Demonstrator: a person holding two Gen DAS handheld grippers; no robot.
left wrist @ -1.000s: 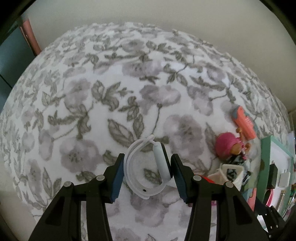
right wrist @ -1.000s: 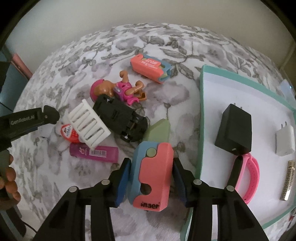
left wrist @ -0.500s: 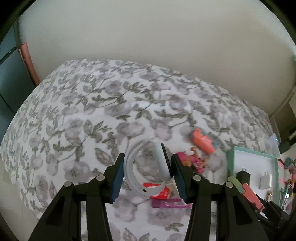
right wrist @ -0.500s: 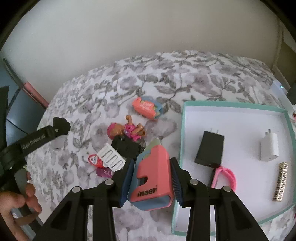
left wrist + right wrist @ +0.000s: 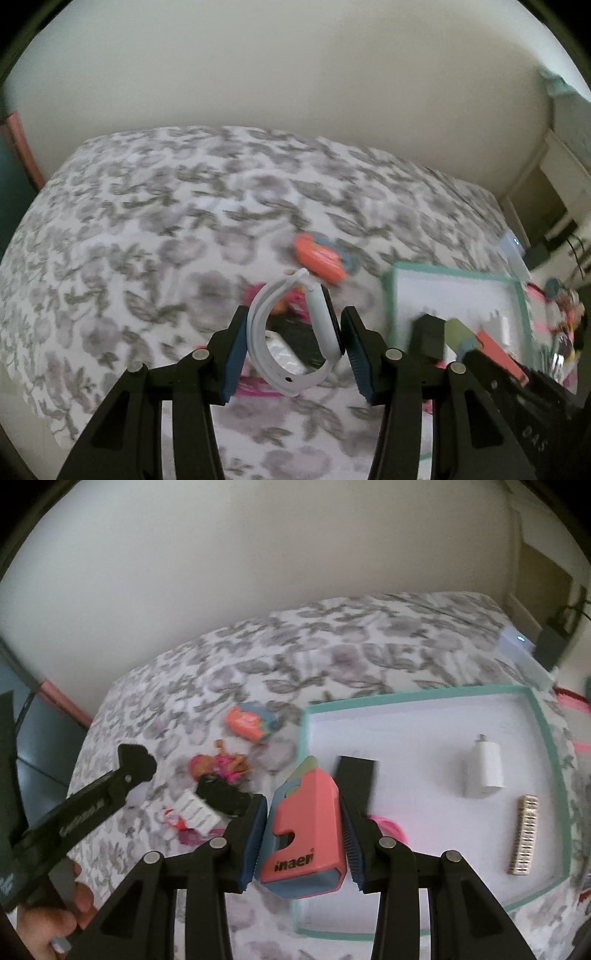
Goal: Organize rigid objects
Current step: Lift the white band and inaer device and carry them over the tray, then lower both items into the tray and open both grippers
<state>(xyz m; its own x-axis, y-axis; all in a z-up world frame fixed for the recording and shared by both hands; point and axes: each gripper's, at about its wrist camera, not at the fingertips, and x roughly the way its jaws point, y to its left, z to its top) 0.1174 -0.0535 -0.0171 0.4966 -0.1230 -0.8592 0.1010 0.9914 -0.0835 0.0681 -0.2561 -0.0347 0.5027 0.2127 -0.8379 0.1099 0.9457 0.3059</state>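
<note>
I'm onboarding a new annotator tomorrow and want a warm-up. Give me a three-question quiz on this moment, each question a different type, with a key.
1. Multiple choice: What is clamped in the left gripper?
A) a black charger
B) a white wristband
C) a pink doll

2. True or false: The white charger lies inside the teal-rimmed tray.

3. Fill in: The right gripper holds a coral and blue ____ printed with dark letters.

Key
1. B: the white wristband sits between the pads.
2. True: it rests on the tray's white floor, near the black charger.
3. Case: the coral and blue case is pinched on both sides.
</note>
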